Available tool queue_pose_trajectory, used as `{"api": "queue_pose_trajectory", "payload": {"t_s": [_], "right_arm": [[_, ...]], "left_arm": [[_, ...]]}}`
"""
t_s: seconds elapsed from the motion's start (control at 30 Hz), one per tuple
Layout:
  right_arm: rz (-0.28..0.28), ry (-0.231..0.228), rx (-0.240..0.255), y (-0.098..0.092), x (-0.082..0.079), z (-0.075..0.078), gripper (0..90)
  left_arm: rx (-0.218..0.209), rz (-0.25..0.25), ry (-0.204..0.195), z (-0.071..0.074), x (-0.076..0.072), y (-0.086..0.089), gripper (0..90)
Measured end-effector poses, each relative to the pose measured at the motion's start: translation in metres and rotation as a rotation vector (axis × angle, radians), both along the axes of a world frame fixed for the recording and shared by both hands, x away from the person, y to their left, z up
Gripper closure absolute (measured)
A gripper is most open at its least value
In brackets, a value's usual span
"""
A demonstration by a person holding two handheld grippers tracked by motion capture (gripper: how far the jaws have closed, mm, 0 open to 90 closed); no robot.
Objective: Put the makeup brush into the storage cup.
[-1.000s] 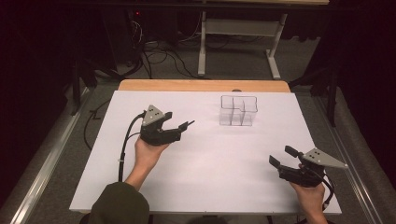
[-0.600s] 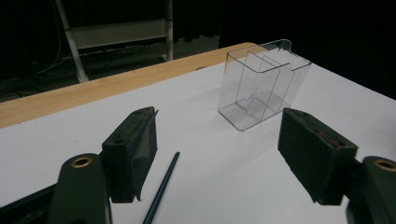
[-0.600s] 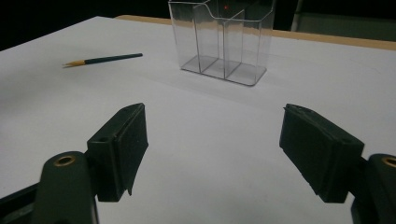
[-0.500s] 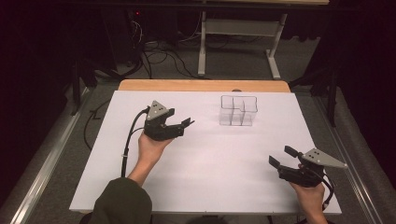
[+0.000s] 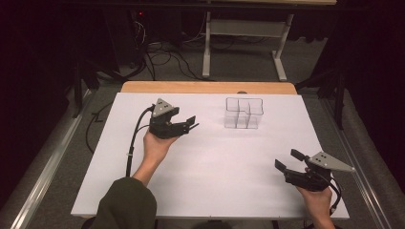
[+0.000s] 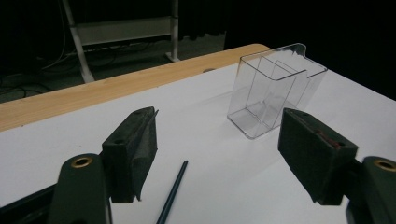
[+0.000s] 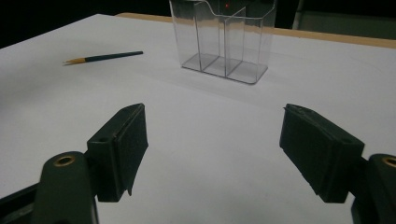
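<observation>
High view: left gripper (image 5: 191, 124) has advanced toward the clear organiser (image 5: 243, 113), jaws open over the pencil (image 6: 173, 192) (not yet grasped). Right gripper (image 5: 288, 160) stays parked, jaws open; pickup appears imminent.

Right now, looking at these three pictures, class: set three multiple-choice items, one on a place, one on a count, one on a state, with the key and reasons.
1. Where does the pencil lie?
A. inside the clear holder
B. flat on the white table, below the left gripper
C. on the floor

2. How many compartments does the clear holder show?
A. one
B. three
C. six

3. How do the jaws of the right gripper stand?
A. wide apart, holding nothing
B. shut on the pencil
C. shut on the holder

Key: 1 B, since the left gripper view shows it lying on the white table between the jaws of the left gripper. 2 B, as the right gripper view shows two dividing walls making three sections. 3 A, since only bare table shows between its jaws.
</observation>
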State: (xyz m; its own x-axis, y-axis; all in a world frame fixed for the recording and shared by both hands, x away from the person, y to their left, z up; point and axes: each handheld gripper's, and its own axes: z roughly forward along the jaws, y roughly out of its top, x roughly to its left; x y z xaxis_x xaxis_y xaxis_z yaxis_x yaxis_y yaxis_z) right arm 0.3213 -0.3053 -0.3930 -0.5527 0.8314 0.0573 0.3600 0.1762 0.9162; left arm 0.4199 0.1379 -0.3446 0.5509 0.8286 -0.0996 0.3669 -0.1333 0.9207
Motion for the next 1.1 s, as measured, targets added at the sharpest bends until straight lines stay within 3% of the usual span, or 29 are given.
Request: {"api": "queue_pose_trajectory", "payload": {"t_s": [0.13,0.57,0.6,0.7,0.87,0.93,1.0,1.1], "right_arm": [[-0.001,0.0,0.001,0.0,0.0,0.0,24.9],[0.003,0.006,0.003,0.0,0.0,0.0,24.9],[0.002,0.002,0.007,0.0,0.0,0.0,24.4],[-0.005,-0.006,0.013,-0.001,0.0,0.0,24.2],[-0.013,-0.007,0.023,-0.003,-0.001,0.001,23.8],[-0.006,-0.005,0.018,-0.001,0.0,0.0,23.8],[-0.006,-0.002,0.015,0.0,0.0,0.0,23.7],[-0.013,-0.006,0.009,0.0,-0.001,0.0,23.4]], "left_arm": [[-0.003,0.003,0.004,0.001,0.003,0.0,28.6],[0.059,0.01,0.06,0.005,0.021,-0.008,29.3],[0.079,0.015,0.061,0.006,0.022,-0.008,28.5],[0.078,0.018,0.07,0.007,0.025,-0.009,27.8],[0.14,0.022,0.086,0.007,0.032,-0.011,27.0],[0.174,-0.016,0.109,0.006,0.035,-0.014,26.2],[0.191,-0.026,0.115,0.005,0.035,-0.015,25.2],[0.227,-0.047,0.156,0.004,0.037,-0.017,25.4]]}}
